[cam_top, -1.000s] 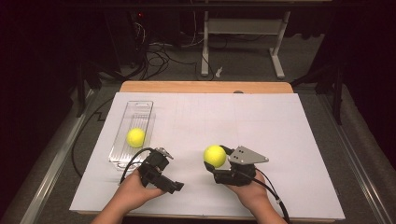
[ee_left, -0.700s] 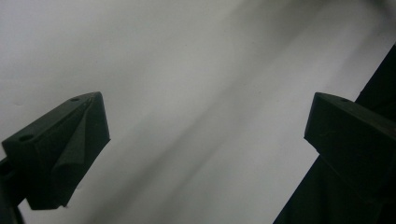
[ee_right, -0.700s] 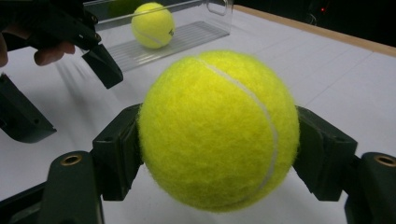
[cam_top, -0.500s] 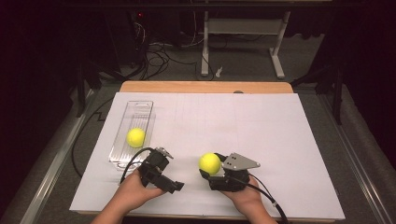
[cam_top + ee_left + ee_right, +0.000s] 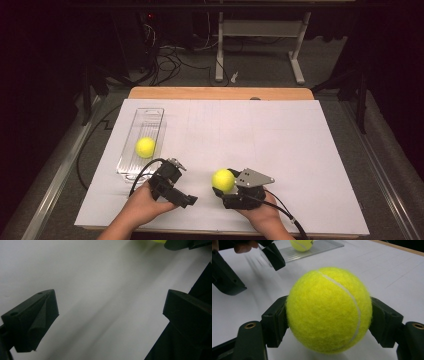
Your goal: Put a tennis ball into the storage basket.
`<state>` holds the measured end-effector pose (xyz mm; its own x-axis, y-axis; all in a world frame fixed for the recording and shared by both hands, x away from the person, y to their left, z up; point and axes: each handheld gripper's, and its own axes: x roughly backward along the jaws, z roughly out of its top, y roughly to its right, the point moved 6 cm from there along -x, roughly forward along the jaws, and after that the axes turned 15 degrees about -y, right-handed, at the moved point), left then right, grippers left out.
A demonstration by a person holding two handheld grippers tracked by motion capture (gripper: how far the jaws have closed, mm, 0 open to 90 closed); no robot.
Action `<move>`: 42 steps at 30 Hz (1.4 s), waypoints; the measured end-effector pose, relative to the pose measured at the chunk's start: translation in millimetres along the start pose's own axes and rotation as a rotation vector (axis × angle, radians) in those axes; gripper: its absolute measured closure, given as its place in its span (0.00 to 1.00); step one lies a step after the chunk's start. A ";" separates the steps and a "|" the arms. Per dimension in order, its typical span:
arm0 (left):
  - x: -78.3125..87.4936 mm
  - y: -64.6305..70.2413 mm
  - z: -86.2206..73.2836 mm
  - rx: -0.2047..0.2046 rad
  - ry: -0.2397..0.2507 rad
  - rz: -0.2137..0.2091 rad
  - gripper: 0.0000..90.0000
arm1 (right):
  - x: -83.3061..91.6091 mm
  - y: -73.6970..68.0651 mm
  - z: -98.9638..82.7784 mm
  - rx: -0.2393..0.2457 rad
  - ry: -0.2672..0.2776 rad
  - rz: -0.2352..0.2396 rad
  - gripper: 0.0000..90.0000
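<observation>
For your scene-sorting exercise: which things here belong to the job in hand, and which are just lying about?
Job in hand:
- held tennis ball
- right gripper, shut on it
- left gripper, open
- clear tray
- second tennis ball, in the tray

Lying about:
- floor cables
- white table frame behind

Right gripper (image 5: 222, 186) with tennis ball (image 5: 223, 180) — shifted left, lower toward table.

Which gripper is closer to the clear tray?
Left. The left gripper sits just beside the clear tray's near end; the right gripper, holding a tennis ball, is farther right.
</observation>
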<state>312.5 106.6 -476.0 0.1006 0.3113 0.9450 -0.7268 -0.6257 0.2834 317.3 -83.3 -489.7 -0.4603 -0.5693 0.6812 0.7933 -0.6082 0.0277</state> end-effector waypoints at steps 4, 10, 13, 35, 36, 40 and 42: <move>1.0 0.3 0.5 0.006 0.001 0.001 0.01 | -1.3 -0.3 -2.7 0.012 -0.020 -0.005 0.30; 7.8 1.9 2.6 0.011 0.006 -0.012 0.01 | -1.5 -1.3 -4.5 0.019 -0.023 0.005 0.30; 12.6 3.4 4.7 0.012 -0.003 -0.010 0.01 | -1.6 -1.5 -4.1 0.021 -0.019 0.008 0.30; 39.3 26.5 36.3 -0.038 -0.070 -0.061 0.02 | -1.8 -5.1 -0.4 0.010 0.013 0.037 0.31; 40.3 26.4 37.7 -0.037 -0.071 -0.061 0.02 | -1.6 -5.1 -0.2 0.008 0.016 0.036 0.31; 45.7 24.4 44.2 -0.026 -0.076 -0.074 0.02 | -1.1 -5.5 0.8 0.009 0.024 0.036 0.31; 47.3 23.0 46.4 -0.019 -0.083 -0.072 0.02 | -0.6 -5.6 1.2 0.010 0.028 0.036 0.31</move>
<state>332.1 73.7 -417.2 0.2084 0.2941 0.9328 -0.7285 -0.5897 0.3487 313.6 -78.9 -489.4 -0.4427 -0.6061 0.6608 0.8131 -0.5820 0.0109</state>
